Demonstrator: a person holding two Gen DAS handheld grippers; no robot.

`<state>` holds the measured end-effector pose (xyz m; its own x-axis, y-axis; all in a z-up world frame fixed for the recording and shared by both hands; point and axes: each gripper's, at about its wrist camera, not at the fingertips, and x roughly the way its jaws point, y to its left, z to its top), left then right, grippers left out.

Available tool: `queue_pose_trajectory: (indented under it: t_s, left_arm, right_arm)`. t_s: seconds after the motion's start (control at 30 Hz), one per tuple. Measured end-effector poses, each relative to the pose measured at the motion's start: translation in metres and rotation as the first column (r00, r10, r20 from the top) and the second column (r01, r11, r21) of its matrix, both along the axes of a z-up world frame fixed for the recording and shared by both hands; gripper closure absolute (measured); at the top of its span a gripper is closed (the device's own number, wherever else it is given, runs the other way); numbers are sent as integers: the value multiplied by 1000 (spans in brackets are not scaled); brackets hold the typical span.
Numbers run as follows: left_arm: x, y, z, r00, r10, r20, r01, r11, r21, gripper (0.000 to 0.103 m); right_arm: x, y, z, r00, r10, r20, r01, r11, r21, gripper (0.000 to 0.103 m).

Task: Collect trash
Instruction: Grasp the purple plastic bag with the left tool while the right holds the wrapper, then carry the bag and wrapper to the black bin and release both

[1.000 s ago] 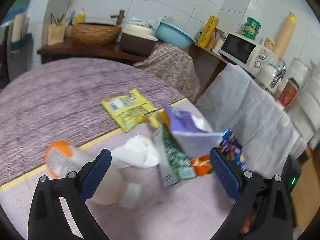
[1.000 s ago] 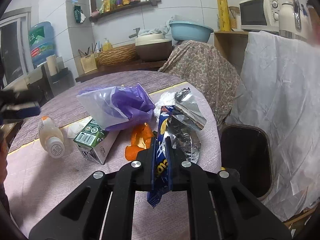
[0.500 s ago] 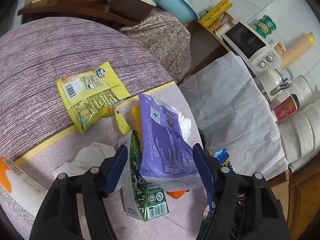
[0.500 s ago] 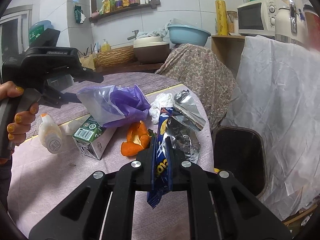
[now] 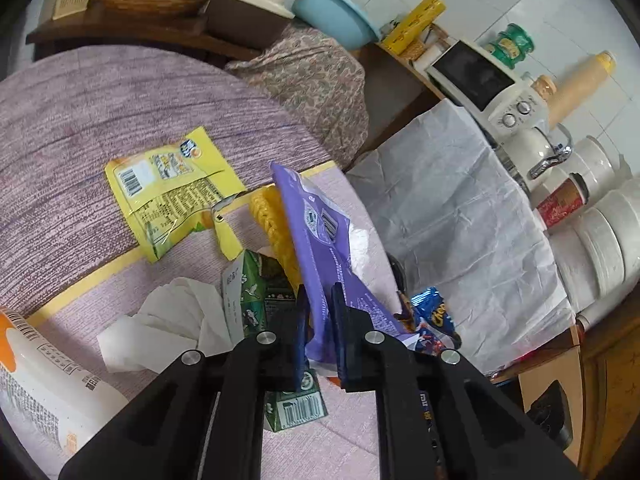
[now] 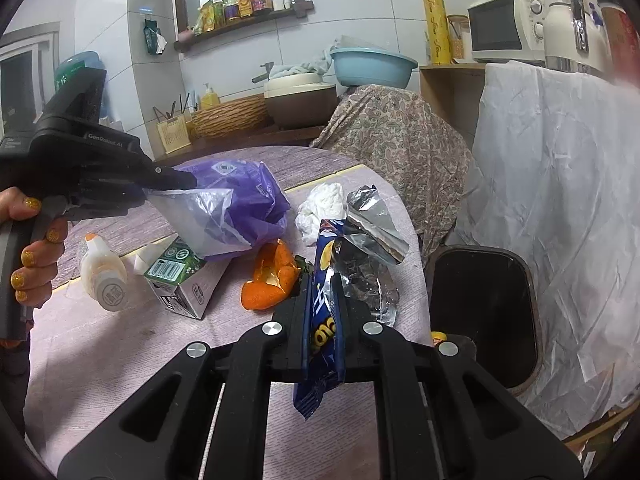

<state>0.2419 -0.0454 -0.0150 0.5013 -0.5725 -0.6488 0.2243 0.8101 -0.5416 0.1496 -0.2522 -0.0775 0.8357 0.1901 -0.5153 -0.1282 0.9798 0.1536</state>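
Purple bag [image 5: 320, 240] is now clamped by the left gripper [image 5: 319, 332], spread wide half a second ago, near the table's [image 5: 80, 128] right edge; the blue chip bag [image 6: 322, 320] stays pinched in the right gripper [image 6: 325, 316].

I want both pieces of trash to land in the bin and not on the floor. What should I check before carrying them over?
1. Left gripper shut on the purple bag: ok.
2. Right gripper shut on the blue chip bag: ok.
3. Bin open at the top: ok.
4. Purple bag free of the green carton below it: cannot tell.
5. Chip bag's foil end clear of the orange peel: cannot tell.
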Motion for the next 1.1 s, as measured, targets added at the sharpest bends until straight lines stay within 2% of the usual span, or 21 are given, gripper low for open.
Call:
queue_pose_trajectory:
  t_s: [0.13, 0.3, 0.43, 0.6, 0.8, 0.93, 1.1]
  left_arm:
    - [-14, 0, 15, 998, 0, 66, 1, 1000, -17, 93]
    - [-38, -7, 44, 982, -12, 188, 10, 1000, 13, 94]
    - [-42, -15, 49, 981, -39, 188, 38, 999, 6, 95]
    - [-47, -31, 61, 971, -70, 229, 65, 997, 28, 96]
    - [-44, -65, 75, 954, -112, 277, 98, 993, 65, 96]
    - [-38, -97, 71, 952, -156, 264, 141, 987, 76, 96]
    - [-24, -149, 52, 950, -218, 222, 200, 975, 100, 96]
  right_arm:
    - [-5, -1, 3, 1000, 9, 22, -9, 1000, 3, 93]
    - [-15, -3, 10, 998, 23, 62, -23, 1000, -6, 93]
    - [-16, -6, 11, 998, 16, 66, -17, 1000, 2, 93]
    - [-24, -12, 17, 996, 5, 92, -5, 1000, 5, 93]
    - [-29, -44, 23, 991, -71, 116, 71, 997, 6, 93]
    - [-19, -82, 13, 985, -153, 77, 151, 988, 39, 93]
    - [12, -131, -25, 971, -235, -28, 237, 970, 60, 93]
